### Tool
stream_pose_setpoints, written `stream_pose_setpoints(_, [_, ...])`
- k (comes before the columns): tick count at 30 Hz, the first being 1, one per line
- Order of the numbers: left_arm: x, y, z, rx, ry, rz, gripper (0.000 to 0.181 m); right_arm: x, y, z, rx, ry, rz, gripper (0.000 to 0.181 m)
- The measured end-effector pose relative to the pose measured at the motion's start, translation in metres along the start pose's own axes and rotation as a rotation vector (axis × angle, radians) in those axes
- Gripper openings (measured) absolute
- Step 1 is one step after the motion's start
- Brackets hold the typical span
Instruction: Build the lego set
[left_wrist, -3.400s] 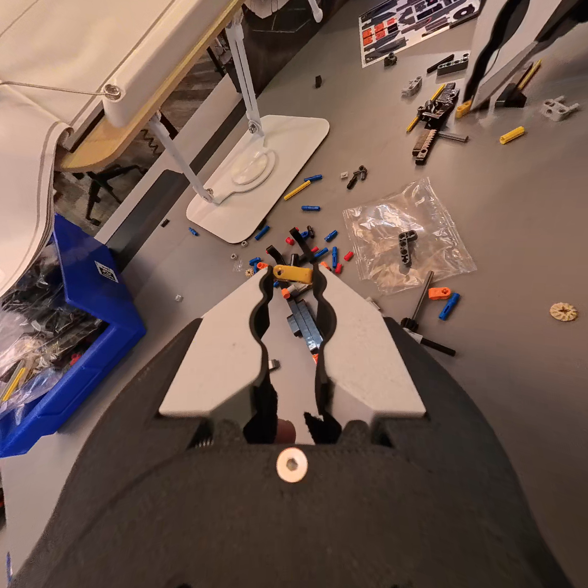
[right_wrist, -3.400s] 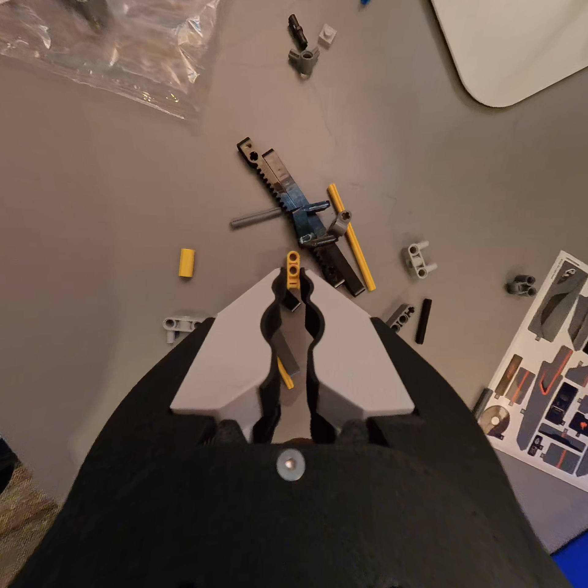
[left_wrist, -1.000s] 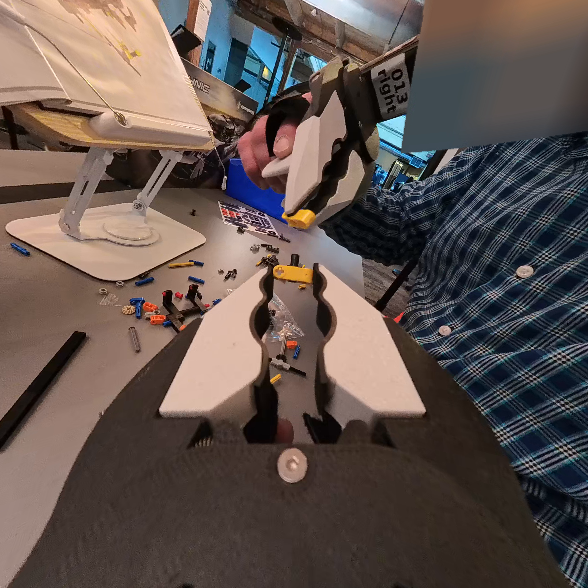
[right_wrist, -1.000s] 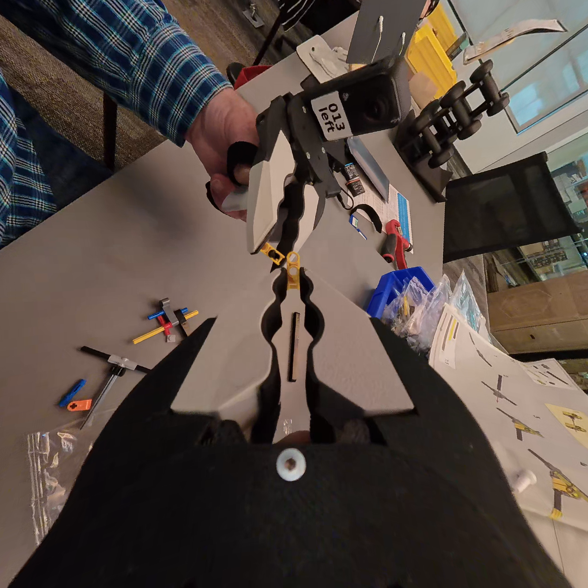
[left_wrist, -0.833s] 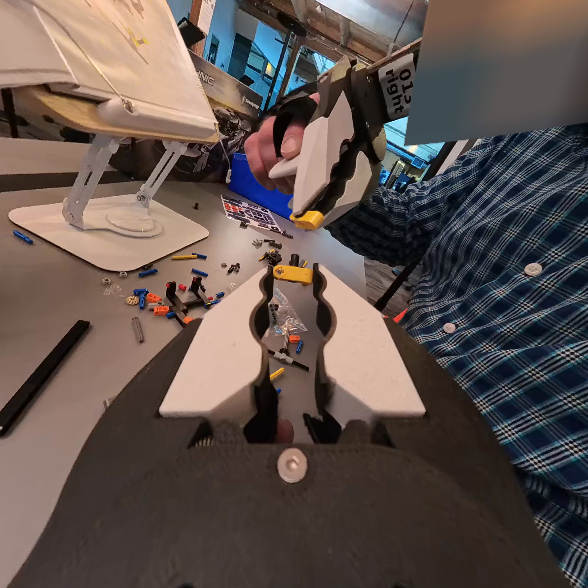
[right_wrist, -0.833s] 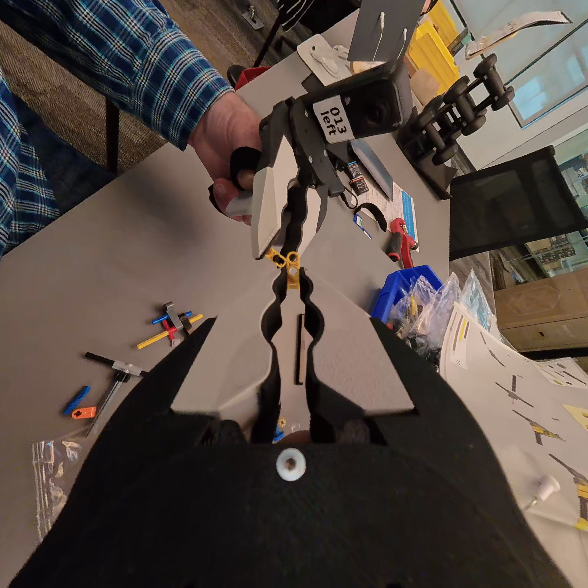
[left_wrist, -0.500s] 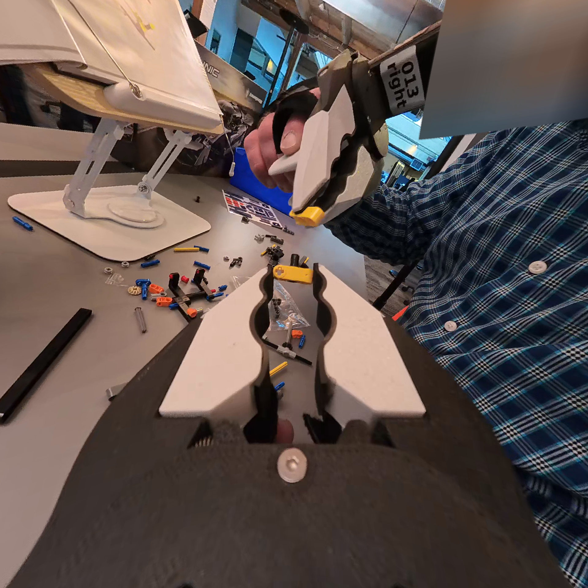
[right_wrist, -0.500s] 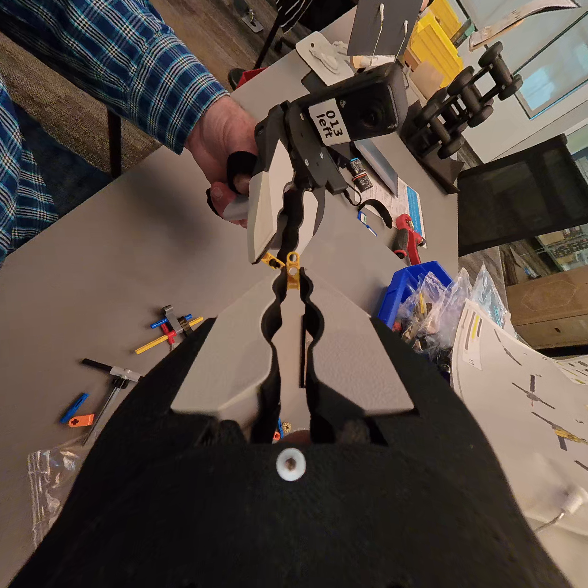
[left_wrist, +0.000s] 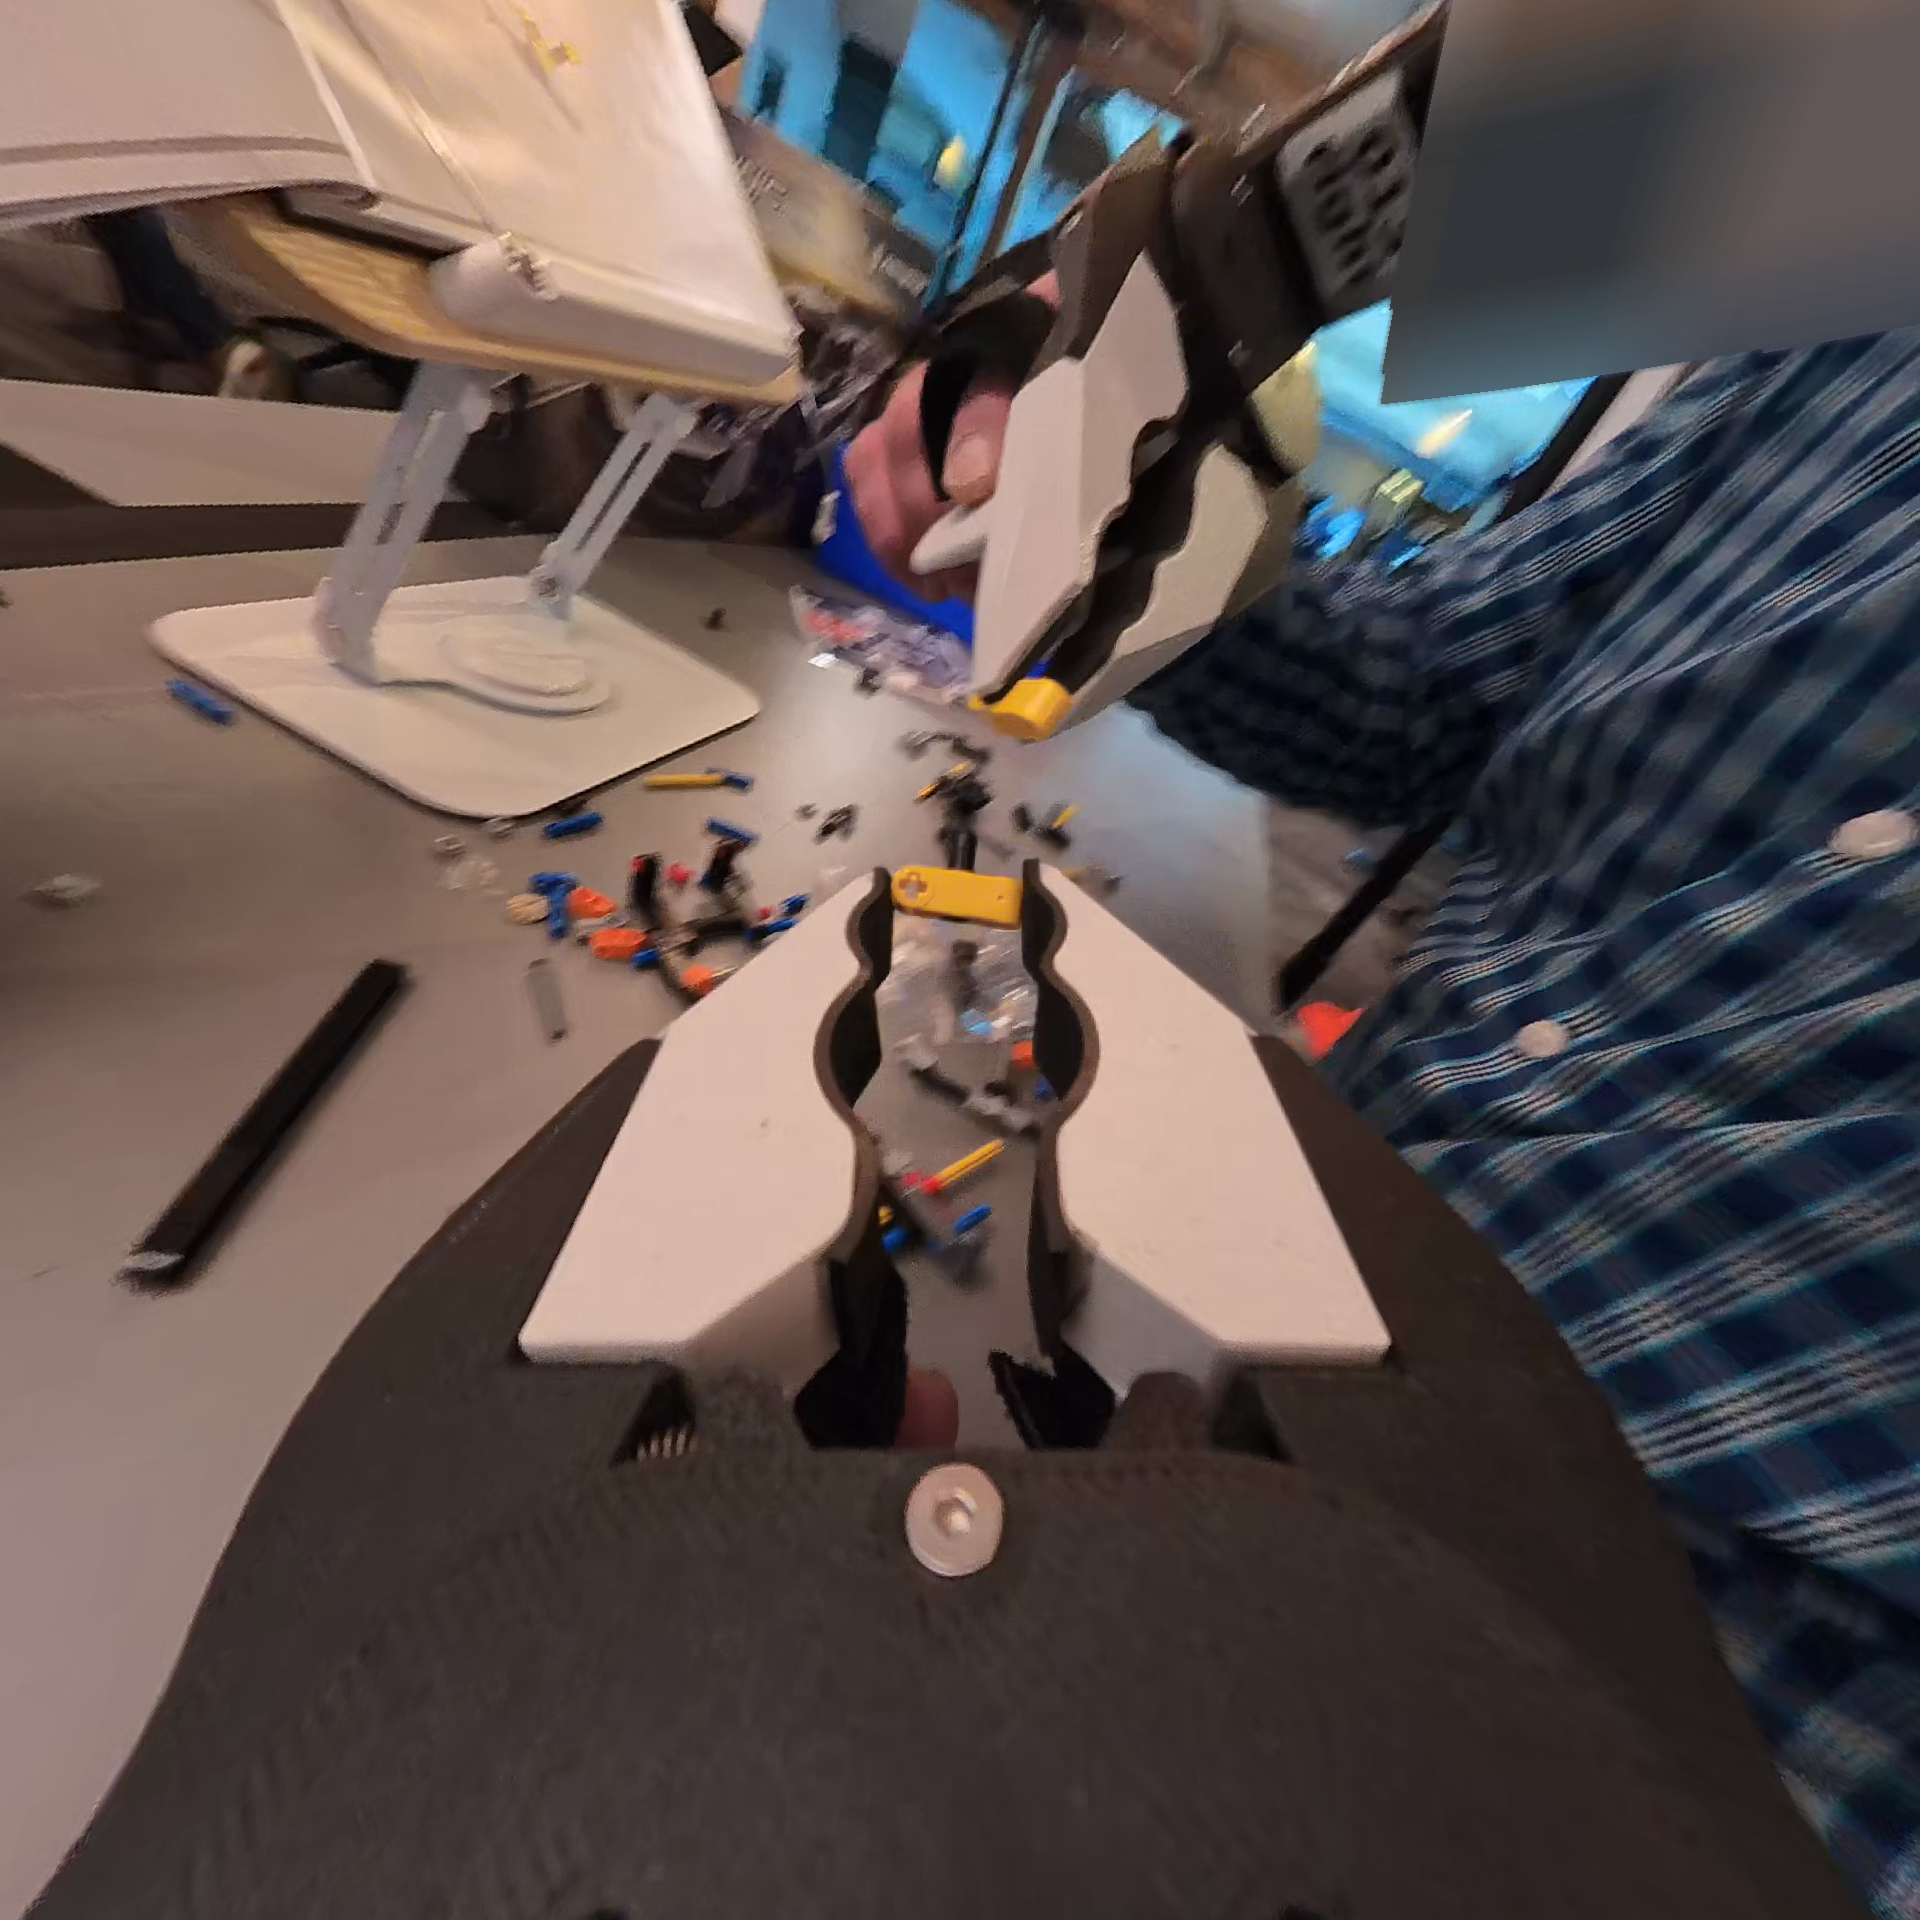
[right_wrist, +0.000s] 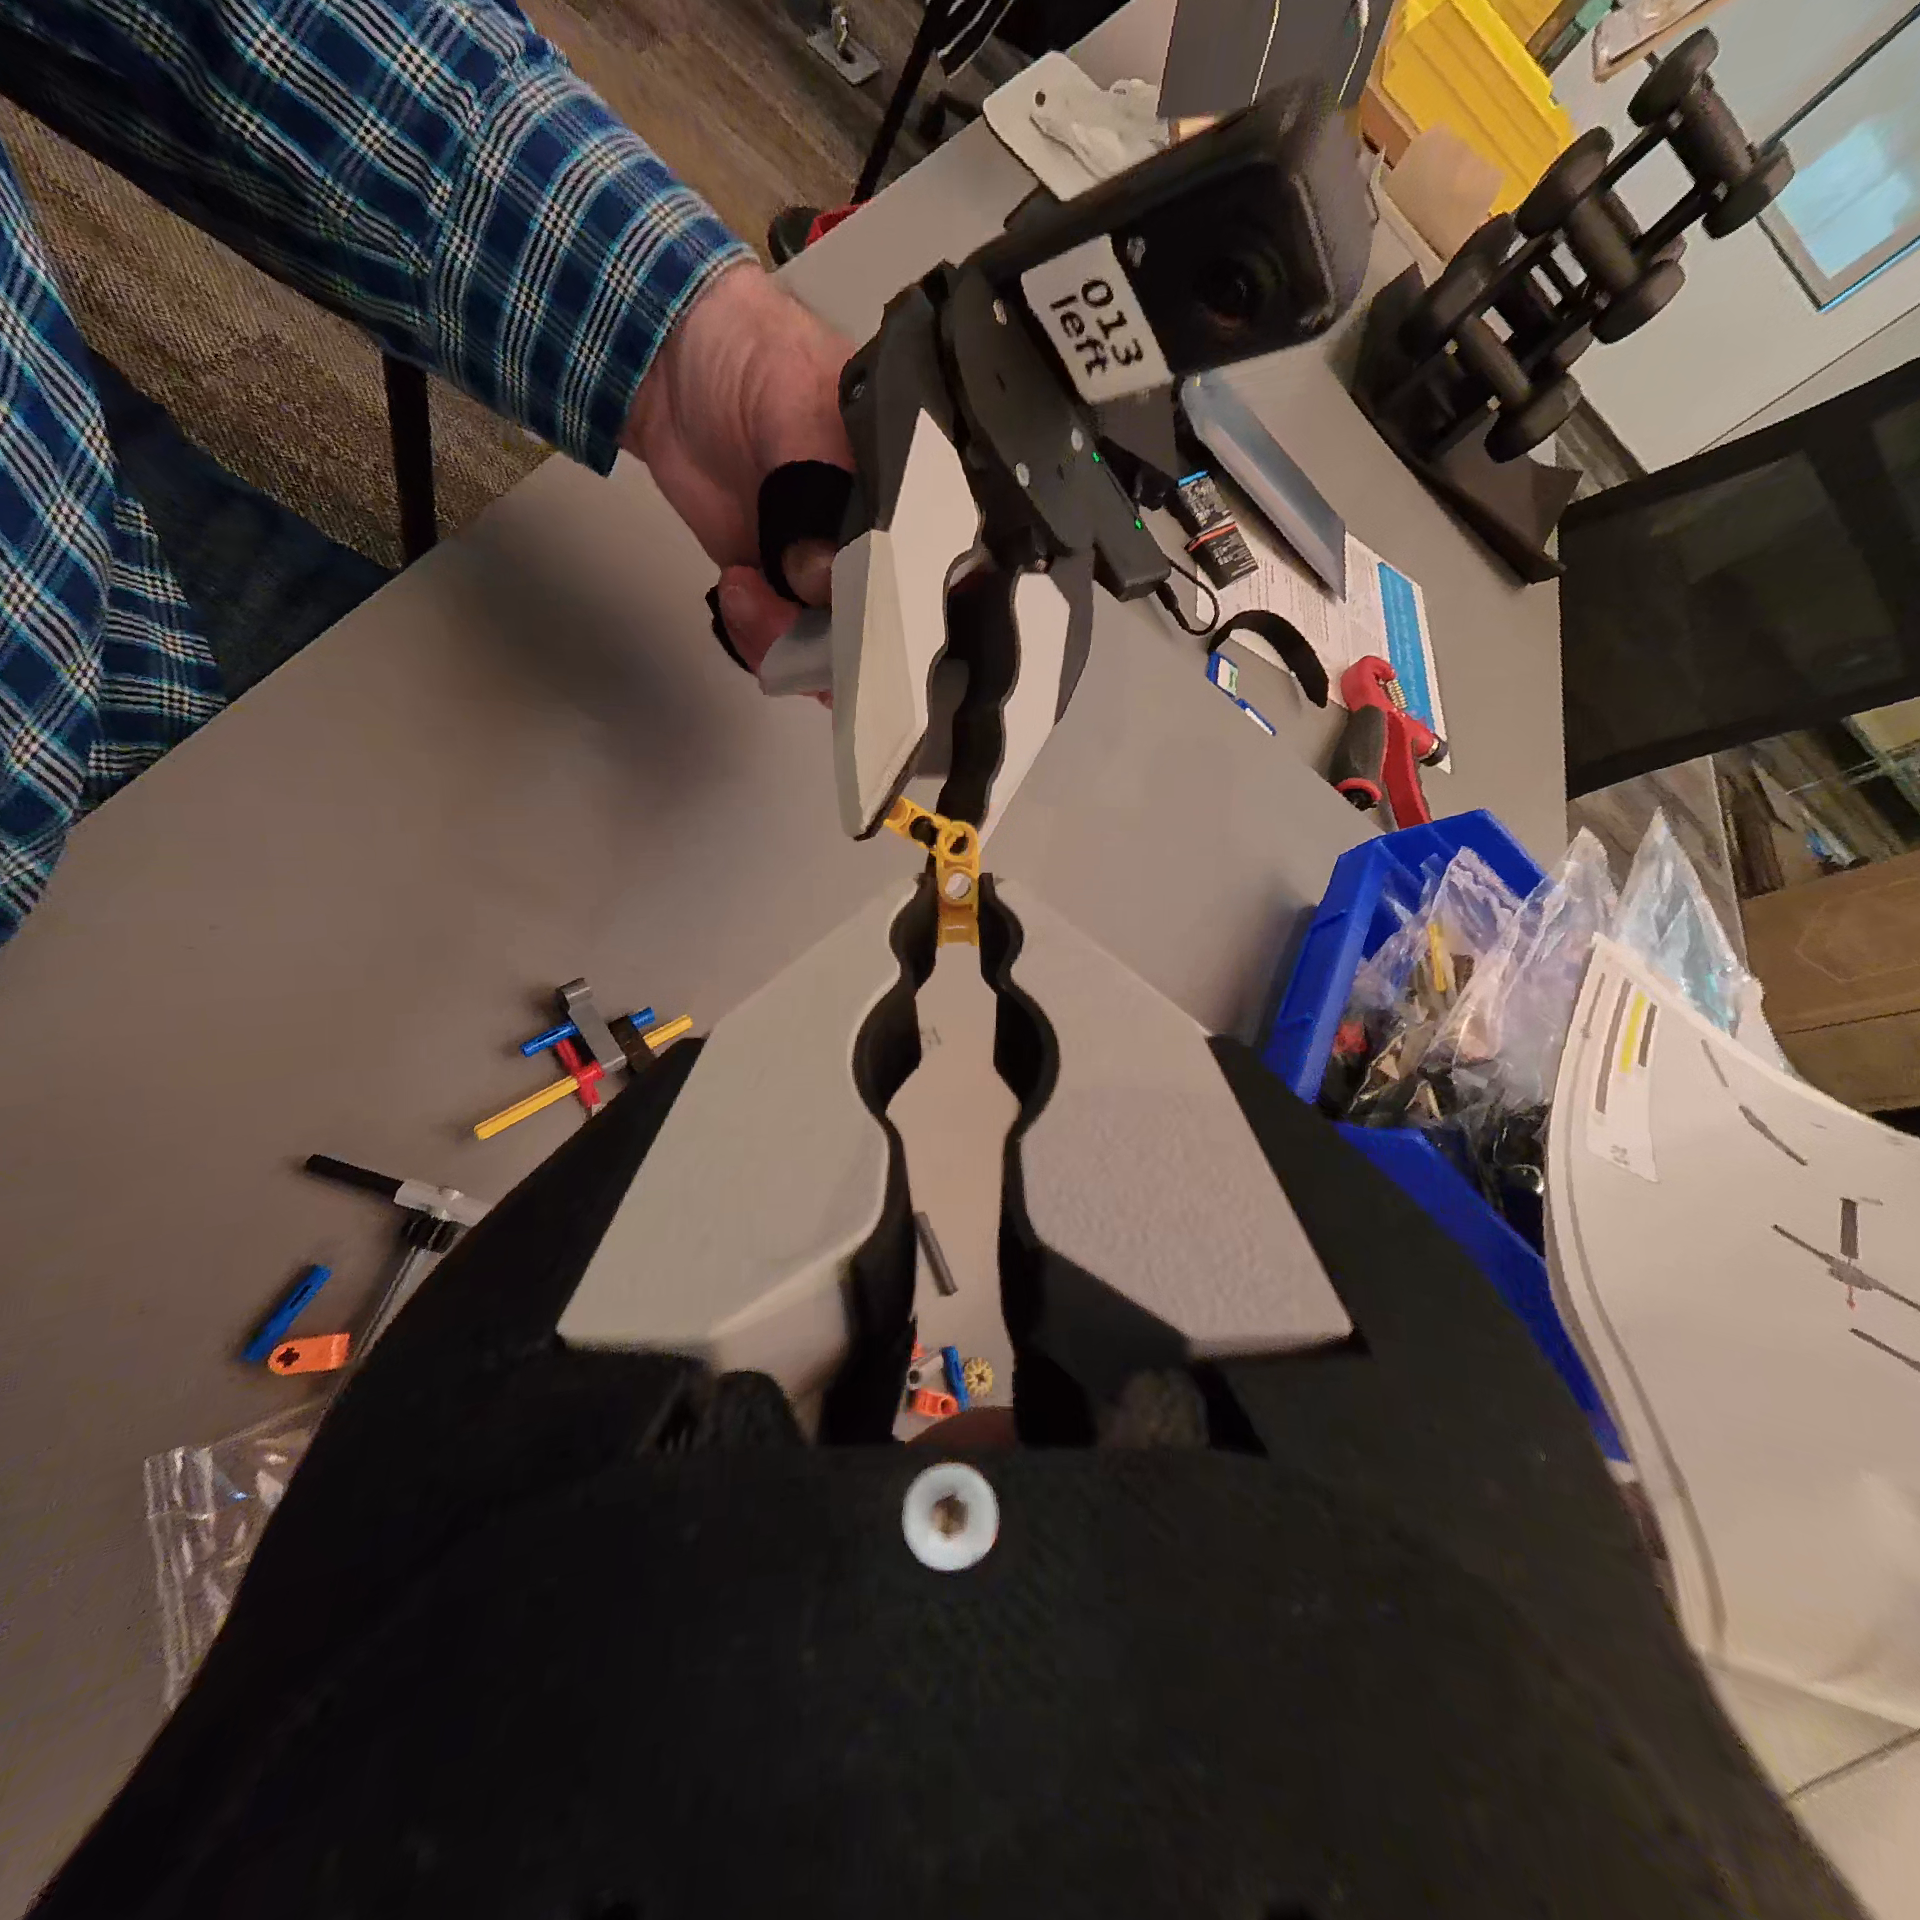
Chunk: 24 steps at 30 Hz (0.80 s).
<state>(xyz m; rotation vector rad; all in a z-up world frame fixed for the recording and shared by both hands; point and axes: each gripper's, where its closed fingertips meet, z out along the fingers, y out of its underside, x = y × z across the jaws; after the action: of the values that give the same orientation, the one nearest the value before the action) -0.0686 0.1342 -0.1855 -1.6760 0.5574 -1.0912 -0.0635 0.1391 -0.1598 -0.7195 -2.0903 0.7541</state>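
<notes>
My left gripper (left_wrist: 958, 896) is shut on a flat yellow lego beam (left_wrist: 961, 896), held crosswise between its tips above the table. My right gripper (right_wrist: 957, 902) is shut on a second yellow lego beam (right_wrist: 957, 896) that sticks out past its tips. In the right wrist view the left gripper (right_wrist: 940, 826) hangs just ahead, and its yellow beam (right_wrist: 920, 823) meets the tip of mine. In the left wrist view the right gripper (left_wrist: 1023, 712) is up and to the right with its yellow piece (left_wrist: 1029, 708), apart from my beam there. The left wrist view is blurred.
Loose lego pieces (left_wrist: 665, 914) lie scattered on the grey table (right_wrist: 416, 831). A white book stand (left_wrist: 457, 707) holds the instruction booklet at the back left. A black bar (left_wrist: 260, 1112) lies left. A blue bin (right_wrist: 1392, 1029) of bagged parts and a person's plaid sleeve (right_wrist: 436, 197) are close. Less than 4 cm separates the two grippers' tips. From the left gripper's tips to the black bar (left_wrist: 260, 1112) is close to 15 centimetres.
Both grippers rose from the table with their yellow beams and turned to face each other. Over the last second they have drawn closer, until the two beams meet in the right wrist view.
</notes>
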Motion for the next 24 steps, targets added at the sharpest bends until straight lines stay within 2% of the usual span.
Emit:
stream_pose_setpoints(6, [-0.022,0.024,0.001,-0.212,-0.233,0.206,0.021,-0.007,0.021,0.004,-0.071,-0.01,0.104,0.005])
stream_pose_setpoints(10, [-0.031,0.031,0.001,-0.29,-0.329,0.302,0.022,-0.005,0.029,0.008,-0.103,-0.002,0.184,0.005])
stream_pose_setpoints(24, [-0.044,0.035,-0.004,-0.337,-0.429,0.372,0.022,-0.002,0.034,0.009,-0.092,0.009,0.356,0.005])
